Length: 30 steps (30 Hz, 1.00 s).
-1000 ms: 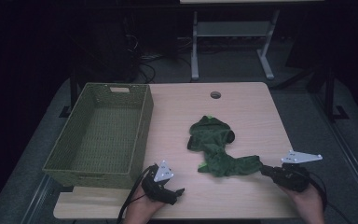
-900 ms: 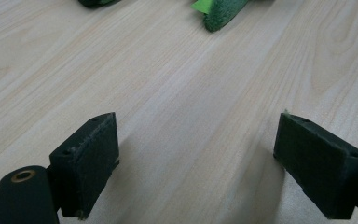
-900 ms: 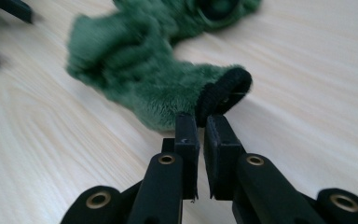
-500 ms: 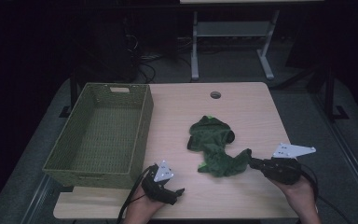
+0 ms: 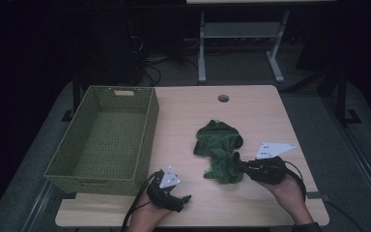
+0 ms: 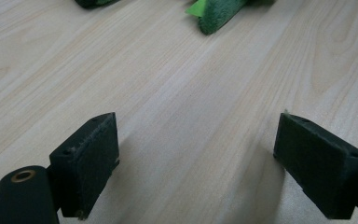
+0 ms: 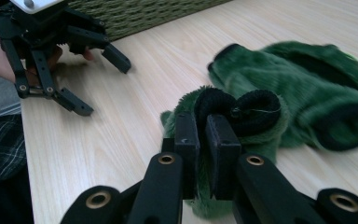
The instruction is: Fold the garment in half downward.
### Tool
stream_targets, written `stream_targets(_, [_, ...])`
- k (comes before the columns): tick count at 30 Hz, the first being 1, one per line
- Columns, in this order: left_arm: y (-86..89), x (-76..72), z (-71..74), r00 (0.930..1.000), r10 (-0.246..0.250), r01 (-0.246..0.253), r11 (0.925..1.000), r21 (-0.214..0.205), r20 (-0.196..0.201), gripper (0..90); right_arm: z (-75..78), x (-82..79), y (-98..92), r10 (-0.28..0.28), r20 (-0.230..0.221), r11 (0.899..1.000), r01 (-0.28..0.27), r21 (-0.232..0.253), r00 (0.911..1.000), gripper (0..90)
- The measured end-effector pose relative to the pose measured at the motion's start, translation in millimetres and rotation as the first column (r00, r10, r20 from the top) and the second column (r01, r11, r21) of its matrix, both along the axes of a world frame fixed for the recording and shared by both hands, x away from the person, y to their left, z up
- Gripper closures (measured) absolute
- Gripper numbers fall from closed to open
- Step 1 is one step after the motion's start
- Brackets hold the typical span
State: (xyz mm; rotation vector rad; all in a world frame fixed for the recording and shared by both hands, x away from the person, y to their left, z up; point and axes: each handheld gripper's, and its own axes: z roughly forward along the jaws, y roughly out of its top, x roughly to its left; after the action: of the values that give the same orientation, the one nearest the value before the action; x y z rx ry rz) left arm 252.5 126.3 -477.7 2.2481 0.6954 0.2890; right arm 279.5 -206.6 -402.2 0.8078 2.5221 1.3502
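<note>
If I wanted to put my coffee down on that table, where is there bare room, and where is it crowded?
Bare wood runs along the far edge around the round hole, and on the right side beyond the green cloth. The near strip between the two claws is open too. The woven basket takes the whole left side, though it holds nothing. It is crowded near the right claw, which pinches the cloth, and by the left claw.

Table: a pale wood-grain rectangular tabletop (image 5: 256, 113) is seen from above, its grain running lengthwise in the left gripper view.
Hole: 1 small round dark cable hole (image 5: 223, 98) is set near the tabletop's far edge, about midway along it.
Frame: a light grey metal stand (image 5: 202, 48) with 2 upright legs and a crossbar is placed on the floor beyond the table.
Cables: dark cables (image 5: 160, 62) are laid loosely left of the stand.
Floor: grey carpet (image 5: 321, 108) is seen around the table.
</note>
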Motion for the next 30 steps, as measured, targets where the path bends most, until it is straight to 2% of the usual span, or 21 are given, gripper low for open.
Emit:
stream_targets(7, [0.3, 0.3, 0.2, 1.0, -0.003, 0.003, 1.0, 0.005, 0.005, 13.1, -5.6, 12.7, 26.6, 0.047, -0.003, 0.998, -0.047, -0.03, 0.9989, 82.5])
stream_targets(11, [0.2, 0.2, 0.2, 1.0, -0.002, 0.002, 1.0, 0.004, 0.003, 13.1, -6.1, 16.5, 30.5, 0.05, -0.014, 0.999, -0.05, -0.015, 0.9986, 76.7])
stream_targets(14, [0.2, 0.2, 0.1, 1.0, -0.002, 0.002, 1.0, 0.004, 0.003, 13.1, -4.5, 17.9, 27.3, 0.028, -0.006, 1.0, -0.028, -0.007, 0.9996, 77.6])
stream_targets(16, [0.2, 0.3, 0.2, 1.0, -0.002, 0.002, 1.0, 0.004, 0.003, 13.1, -3.2, 19.4, 21.4, 0.006, 0.011, 1.0, -0.006, -0.003, 0.9999, 82.6])
stream_targets(19, [-0.1, 0.5, 0.3, 1.0, -0.002, 0.002, 1.0, 0.005, 0.003, 13.1, -3.1, 22.1, 14.9, -0.025, 0.001, 1.0, 0.025, 0.003, 0.9997, 88.5])
stream_targets(22, [-0.1, 0.7, 0.5, 1.0, -0.004, 0.004, 1.0, 0.007, 0.004, 13.2, -6.3, 26.4, 13.0, -0.043, -0.012, 0.999, 0.043, -0.003, 0.999, 89.7])
stream_targets(25, [-0.1, 0.8, 0.4, 1.0, -0.004, 0.003, 1.0, 0.006, 0.005, 13.1, -13.0, 31.4, 14.6, -0.048, -0.025, 0.999, 0.048, -0.017, 0.9985, 89.7])
stream_targets(27, [-0.2, 1.0, 0.4, 1.0, -0.005, 0.005, 1.0, 0.007, 0.007, 13.1, -20.2, 34.7, 17.5, -0.054, -0.052, 0.998, 0.052, -0.04, 0.9972, 89.8])
stream_targets(30, [-0.4, 1.1, 0.3, 1.0, -0.003, 0.003, 1.0, 0.006, 0.006, 13.1, -30.3, 37.8, 21.6, -0.053, -0.067, 0.996, 0.048, -0.079, 0.9963, 89.8])
